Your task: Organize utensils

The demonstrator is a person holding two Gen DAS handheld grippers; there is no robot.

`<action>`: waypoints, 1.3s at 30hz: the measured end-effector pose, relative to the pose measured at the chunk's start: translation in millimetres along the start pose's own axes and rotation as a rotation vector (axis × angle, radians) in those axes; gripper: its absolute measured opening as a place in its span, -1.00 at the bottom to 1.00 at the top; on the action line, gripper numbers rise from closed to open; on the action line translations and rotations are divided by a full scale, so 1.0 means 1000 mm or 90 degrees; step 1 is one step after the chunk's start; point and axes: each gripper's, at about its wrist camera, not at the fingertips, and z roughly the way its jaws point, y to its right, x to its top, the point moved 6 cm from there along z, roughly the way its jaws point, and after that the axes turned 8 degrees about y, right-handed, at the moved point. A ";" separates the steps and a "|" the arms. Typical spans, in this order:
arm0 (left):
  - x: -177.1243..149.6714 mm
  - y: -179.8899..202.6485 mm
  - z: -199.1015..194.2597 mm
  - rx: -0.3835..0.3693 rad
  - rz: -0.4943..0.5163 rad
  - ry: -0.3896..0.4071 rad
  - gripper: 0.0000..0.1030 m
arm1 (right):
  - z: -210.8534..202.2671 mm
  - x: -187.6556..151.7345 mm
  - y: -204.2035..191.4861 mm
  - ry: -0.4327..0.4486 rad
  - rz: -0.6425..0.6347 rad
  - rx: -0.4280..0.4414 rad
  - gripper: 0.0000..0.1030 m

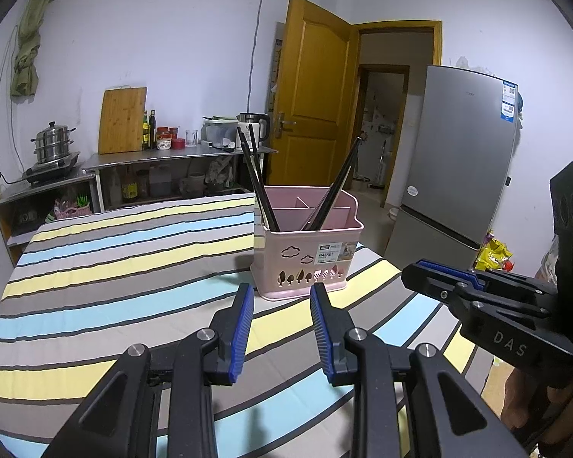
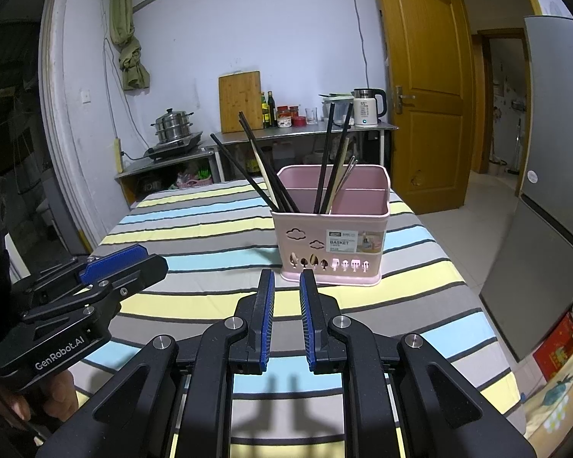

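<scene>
Rt wrist: basket just ahead of claw.

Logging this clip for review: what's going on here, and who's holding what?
A person holds two handheld grippers over a striped tablecloth. The left gripper and right gripper are both open and empty, short of a pink utensil basket. Chopsticks already stand leaning in its front compartment. No loose utensils show on the table.
</scene>
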 end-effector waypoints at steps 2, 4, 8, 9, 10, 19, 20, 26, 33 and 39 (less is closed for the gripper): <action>0.000 0.000 0.000 0.000 0.000 0.000 -0.41 | -0.001 -0.001 0.000 0.000 0.000 0.000 -0.73; 0.000 0.000 0.000 -0.001 -0.001 0.000 -0.41 | -0.001 -0.001 0.000 0.000 0.000 -0.001 -0.73; -0.001 0.001 0.000 -0.001 -0.001 -0.001 -0.41 | -0.001 -0.001 0.000 0.000 0.000 -0.001 -0.73; -0.001 0.001 0.001 -0.002 -0.001 -0.002 -0.41 | -0.001 0.000 0.000 0.000 0.000 -0.001 -0.73; -0.002 0.001 0.001 -0.002 -0.001 -0.002 -0.41 | -0.001 -0.001 0.000 -0.001 0.000 -0.001 -0.73; -0.003 0.001 0.001 -0.002 0.005 -0.003 -0.41 | 0.000 -0.003 0.000 -0.003 0.000 -0.002 -0.73; -0.004 0.001 0.001 -0.003 0.005 -0.004 -0.41 | -0.001 -0.004 0.000 -0.003 0.001 -0.002 -0.73; -0.007 0.001 0.004 -0.009 0.004 -0.014 -0.41 | -0.001 -0.006 0.000 -0.004 0.001 -0.002 -0.73; -0.007 0.003 0.004 -0.010 0.004 -0.011 -0.41 | -0.001 -0.005 -0.001 -0.004 0.000 -0.002 -0.73; -0.008 0.001 0.004 -0.007 -0.001 -0.008 -0.41 | -0.001 -0.005 0.000 -0.004 0.001 -0.002 -0.73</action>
